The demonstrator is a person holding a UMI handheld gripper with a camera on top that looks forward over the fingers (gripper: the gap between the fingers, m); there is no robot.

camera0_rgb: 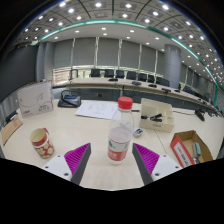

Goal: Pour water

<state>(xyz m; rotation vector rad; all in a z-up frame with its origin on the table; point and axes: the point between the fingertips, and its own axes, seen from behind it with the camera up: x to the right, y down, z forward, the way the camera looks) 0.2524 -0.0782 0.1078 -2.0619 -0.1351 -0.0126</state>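
Note:
A clear plastic water bottle with a red cap and a red-and-white label stands upright on the pale table. It sits just ahead of my gripper, centred between the two fingers with a gap on each side. The fingers carry purple pads and stand wide apart, open. A cup with a red and white pattern stands on the table to the left, beyond the left finger.
An open cardboard box lies to the right of the right finger. Papers lie farther back on the table, with a white box at the far left and a beige box behind the bottle. Desks and chairs fill the room behind.

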